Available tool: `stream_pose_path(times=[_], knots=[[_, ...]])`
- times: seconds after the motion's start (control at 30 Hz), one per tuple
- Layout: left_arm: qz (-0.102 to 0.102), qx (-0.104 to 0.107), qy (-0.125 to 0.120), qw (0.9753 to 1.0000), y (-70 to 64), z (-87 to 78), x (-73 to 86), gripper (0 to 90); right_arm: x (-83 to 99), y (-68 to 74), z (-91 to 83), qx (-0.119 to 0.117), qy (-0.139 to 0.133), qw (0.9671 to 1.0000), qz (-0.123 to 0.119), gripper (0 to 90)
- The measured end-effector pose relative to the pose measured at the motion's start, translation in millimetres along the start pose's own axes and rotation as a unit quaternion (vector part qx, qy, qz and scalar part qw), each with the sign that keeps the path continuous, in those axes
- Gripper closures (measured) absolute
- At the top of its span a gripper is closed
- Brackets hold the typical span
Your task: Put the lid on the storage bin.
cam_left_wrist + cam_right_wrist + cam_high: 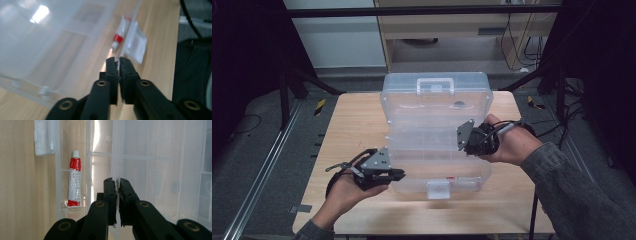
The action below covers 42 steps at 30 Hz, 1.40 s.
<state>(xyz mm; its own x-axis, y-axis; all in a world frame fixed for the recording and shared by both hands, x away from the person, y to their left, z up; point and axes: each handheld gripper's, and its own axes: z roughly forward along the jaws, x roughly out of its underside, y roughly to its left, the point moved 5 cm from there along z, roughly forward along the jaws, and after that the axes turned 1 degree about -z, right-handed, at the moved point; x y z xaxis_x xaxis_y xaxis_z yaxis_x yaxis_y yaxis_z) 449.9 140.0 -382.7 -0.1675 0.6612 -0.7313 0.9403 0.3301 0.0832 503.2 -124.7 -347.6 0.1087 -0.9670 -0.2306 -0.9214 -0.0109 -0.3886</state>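
Lay flat and closed on the wooden worktop (pixel 357 115), a clear plastic case (pixel 437 120) with carry handle at the far side and latch (pixel 438 189) at the near edge. Held inside, near the latch end, a small red-and-white tube (pixel 74 180), plain in the right gripper view, a mere red fleck from the high view. Clamped on the lid's thin left edge near the front corner, the left gripper (pixel 398 174), fingers (pixel 112 72) drawn almost together with only the plastic rim between them. Pinched likewise on the right edge, about halfway along, the right gripper (pixel 468 145), fingers (pixel 111 192) narrowed to a slit on the rim. Blurred in the left gripper view: the case wall, tube and latch, soft and hard to read. Cut off at the bottom of the high view, both forearms. Hidden behind hand and body, the right fingertips from above.
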Motion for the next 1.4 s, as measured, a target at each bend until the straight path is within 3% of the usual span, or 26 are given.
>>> stream_pose_path(times=[0.03,0.17,0.23,0.27,0.33,0.37,0.43,0.63,0.87,1.4], knots=[[-0.013,-0.019,-0.016,0.9996,7.9,-11.5,-8.3,89.3,0.3,0.3,0.2,0.001,-0.003,1.0000,0.000,85.2],[-0.052,-0.061,-0.030,0.9963,36.3,-29.2,-20.7,89.7,1.0,2.0,0.2,0.006,-0.002,1.0000,-0.002,84.8],[-0.080,-0.075,-0.044,0.9930,53.2,-34.7,-25.6,89.7,1.5,2.8,0.3,0.007,-0.004,1.0000,-0.005,84.6],[-0.080,-0.075,-0.044,0.9930,53.2,-34.7,-25.6,89.7,1.5,2.8,0.3,0.007,-0.004,1.0000,-0.005,84.6],[-0.118,-0.085,-0.063,0.9873,77.8,-40.1,-32.6,89.7,2.5,3.8,0.9,0.008,-0.009,0.9999,-0.002,84.4],[-0.118,-0.085,-0.063,0.9873,77.8,-40.1,-32.6,89.7,2.5,3.8,0.9,0.008,-0.009,0.9999,-0.002,84.4],[-0.135,-0.091,-0.074,0.9839,92.0,-41.5,-40.0,89.7,3.2,4.6,1.2,0.010,-0.013,0.9999,-0.002,84.1],[-0.144,-0.116,-0.073,0.9800,113.2,-41.8,-56.2,89.7,3.5,7.3,1.3,0.011,-0.008,0.9999,-0.006,83.9],[-0.158,-0.122,-0.072,0.9773,121.5,-38.1,-63.7,89.7,4.3,9.7,2.0,0.011,-0.012,0.9998,-0.007,83.6],[-0.160,-0.124,-0.070,0.9768,117.9,-40.3,-58.2,89.6,5.4,16.2,3.9,0.005,-0.014,0.9999,-0.007,82.5]])
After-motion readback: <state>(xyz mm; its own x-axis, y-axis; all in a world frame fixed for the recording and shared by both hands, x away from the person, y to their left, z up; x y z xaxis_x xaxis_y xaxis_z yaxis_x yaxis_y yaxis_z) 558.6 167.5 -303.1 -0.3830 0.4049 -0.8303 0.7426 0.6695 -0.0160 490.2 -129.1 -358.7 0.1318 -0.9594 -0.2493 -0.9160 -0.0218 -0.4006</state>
